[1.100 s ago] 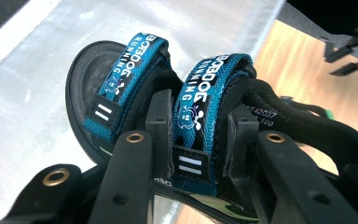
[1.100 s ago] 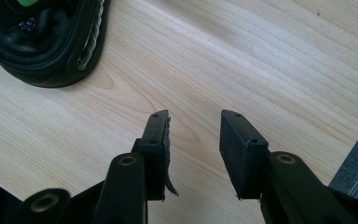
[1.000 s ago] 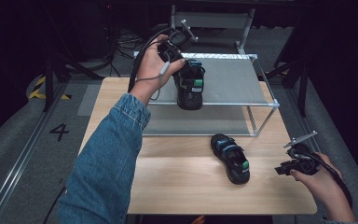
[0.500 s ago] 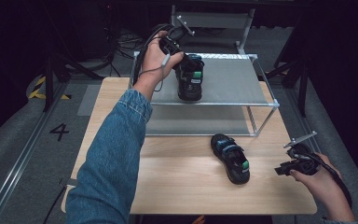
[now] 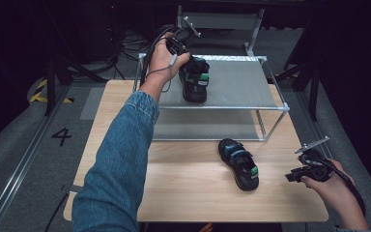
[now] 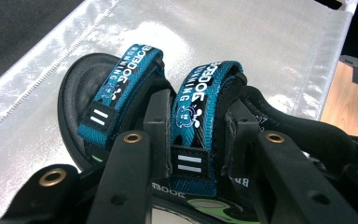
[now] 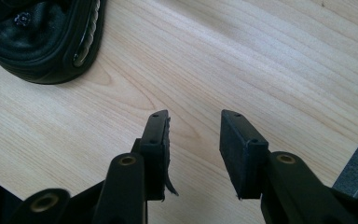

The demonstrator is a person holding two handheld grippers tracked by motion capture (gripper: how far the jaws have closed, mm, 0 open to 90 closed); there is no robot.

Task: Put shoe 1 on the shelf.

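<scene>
A black sandal [image 5: 196,83] with blue straps [image 6: 121,88] is on the silver top shelf [image 5: 241,87] of a metal rack, toe pointing toward the table front. My left gripper [image 5: 186,65] reaches over it from the left. In the left gripper view, the left gripper [image 6: 196,109] is shut on the sandal's nearer strap. Whether the sole rests fully on the shelf [image 6: 261,56] I cannot tell. The matching sandal [image 5: 239,164] lies on the wooden table [image 5: 183,193]. My right gripper [image 5: 294,176] hovers at the table's right edge, open and holding nothing [image 7: 193,135], with that sandal [image 7: 42,37] to its upper left.
The rack has a lower shelf [image 5: 203,125] under the top one, and thin metal posts [image 5: 273,123] at the corners. Bare table [image 7: 261,60] lies under the right gripper. Dark floor, cables and stands surround the table.
My left gripper has carried the sandal slightly farther back and lower over the top shelf, and the sandal now sits flatter. The right gripper and the other sandal have not moved.
</scene>
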